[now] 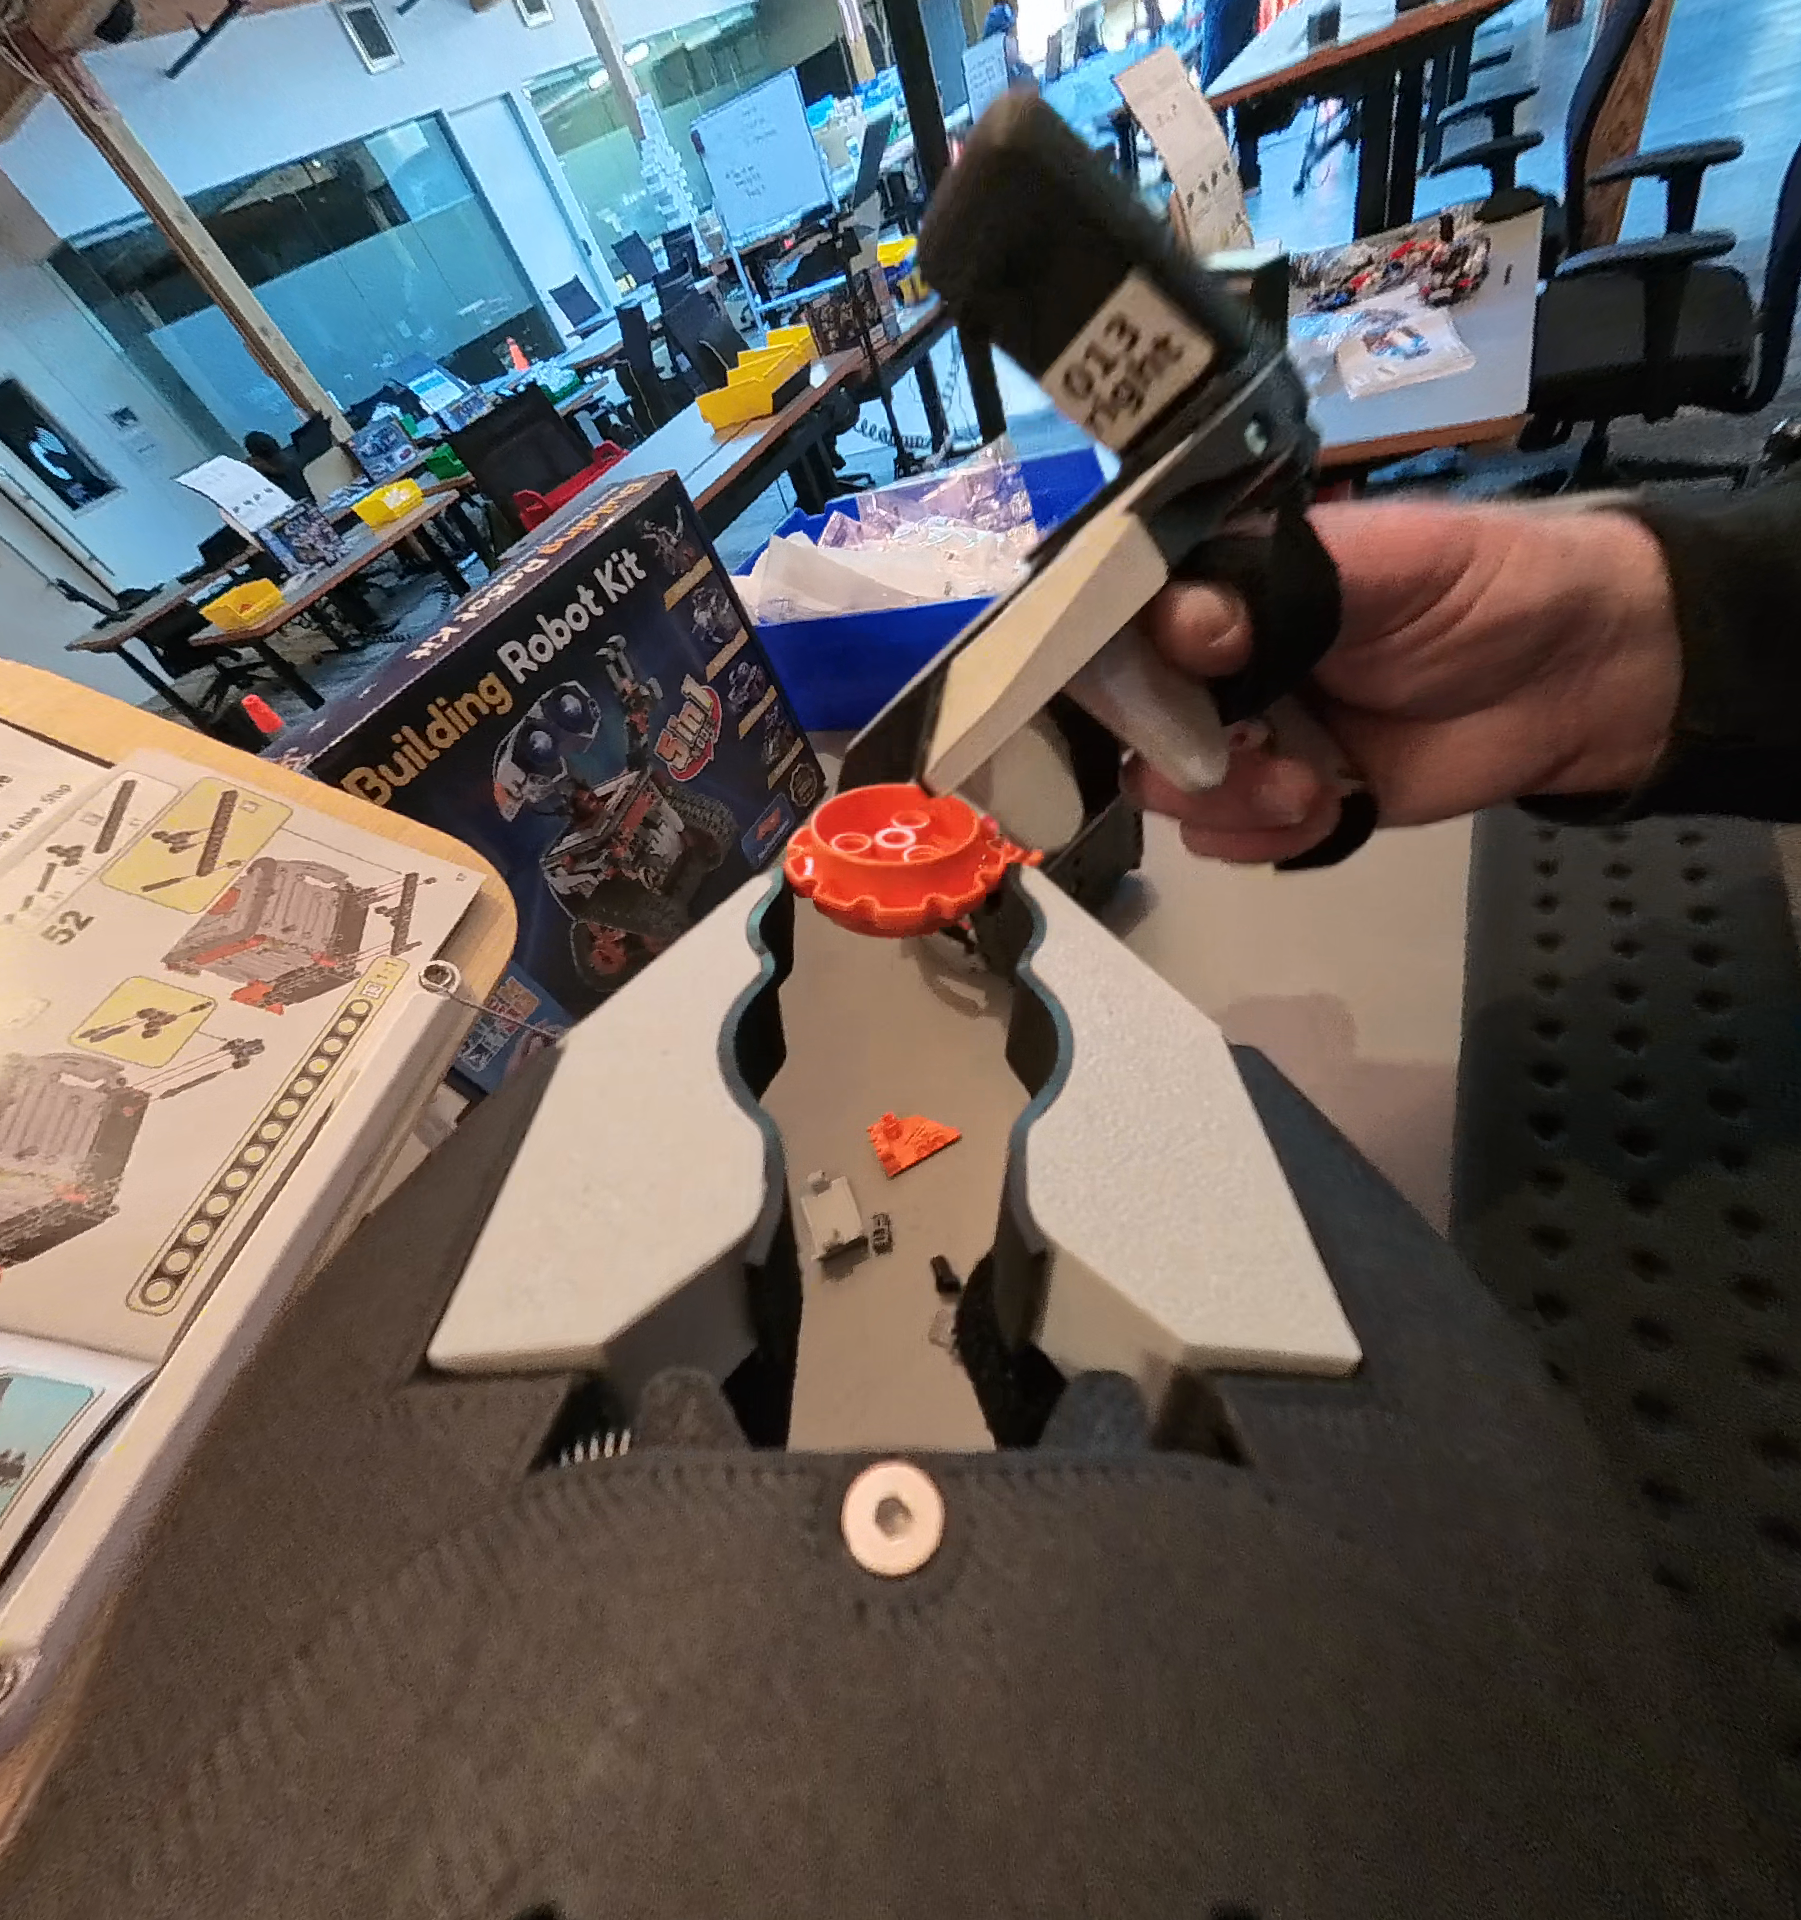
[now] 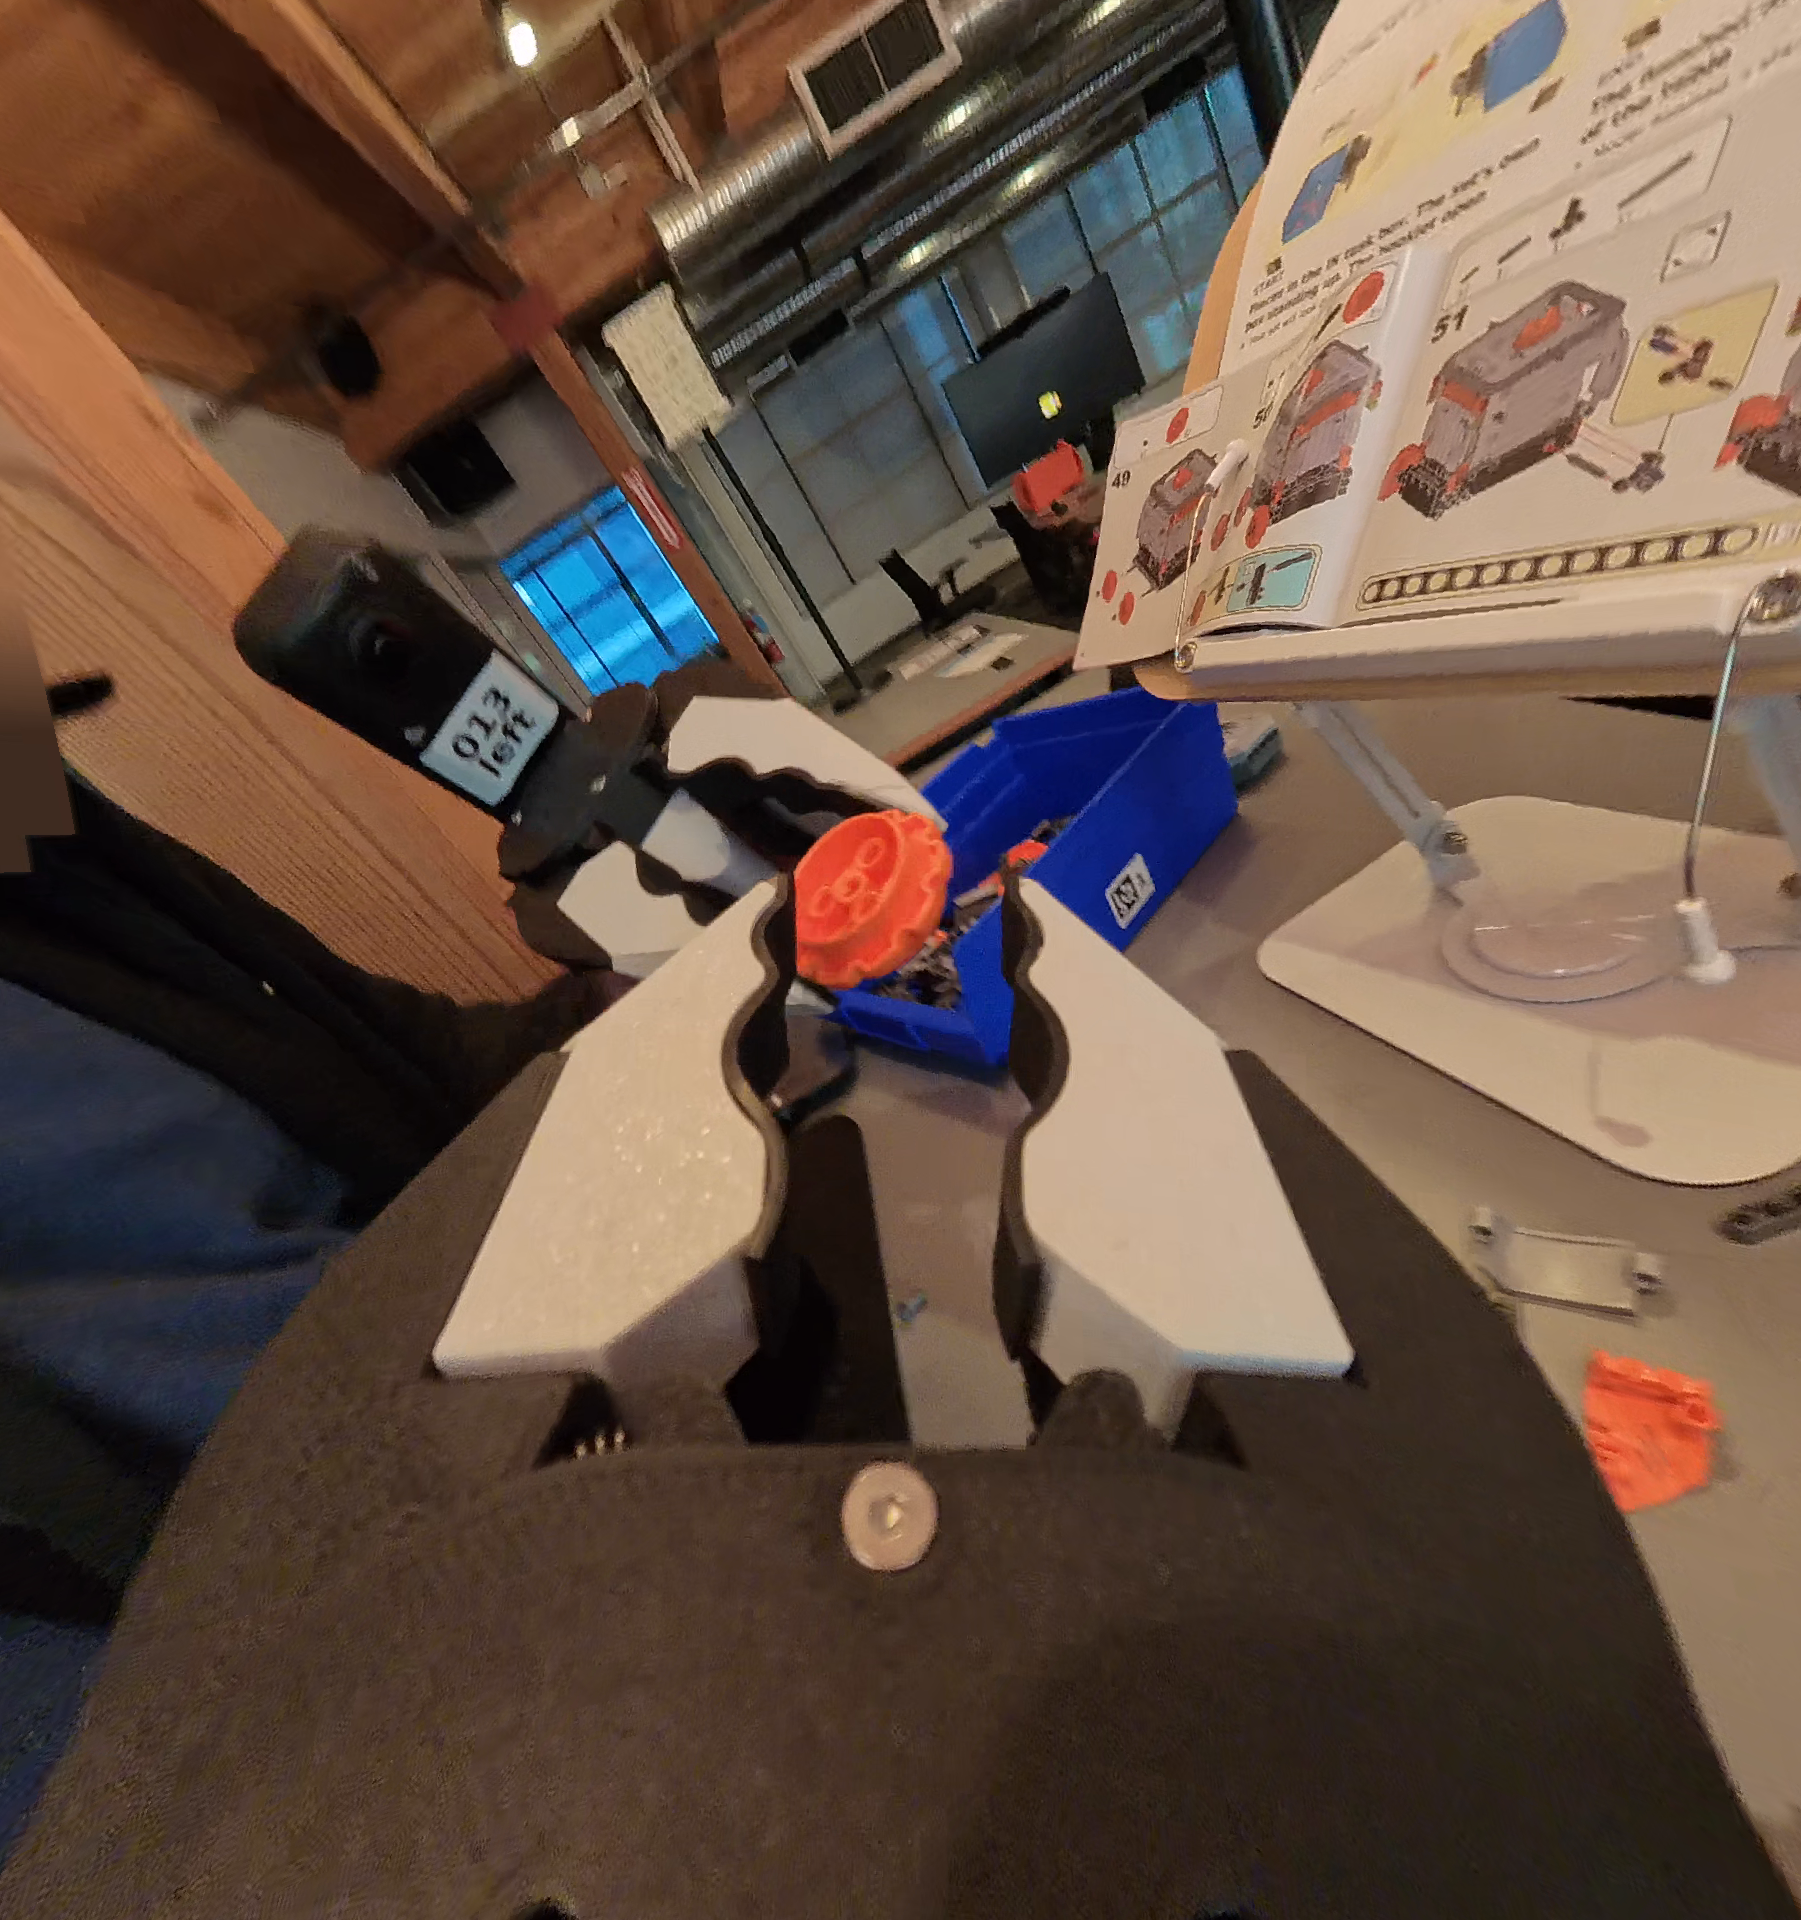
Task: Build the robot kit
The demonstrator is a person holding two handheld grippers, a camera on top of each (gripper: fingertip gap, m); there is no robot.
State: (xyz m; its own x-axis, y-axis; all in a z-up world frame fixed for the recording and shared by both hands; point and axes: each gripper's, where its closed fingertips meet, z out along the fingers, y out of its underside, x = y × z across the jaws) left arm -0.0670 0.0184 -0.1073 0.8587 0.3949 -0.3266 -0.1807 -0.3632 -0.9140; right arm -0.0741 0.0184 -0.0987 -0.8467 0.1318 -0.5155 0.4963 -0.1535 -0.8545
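A: Nearest the lens, the left gripper pinches the orange gear wheel at its fingertips, hollow face up.

B: And the right gripper? In its own view the wheel sits against its left finger, the other finger standing clear. Gripping or not, can't tell.

A: Left to right below: instruction booklet, kit box, blue bin.

B: Small loose parts lie on the grey table, with an open workshop of desks behind.

Open workshop: long tables, office chairs, glass partitions, possibly ducts overhead.
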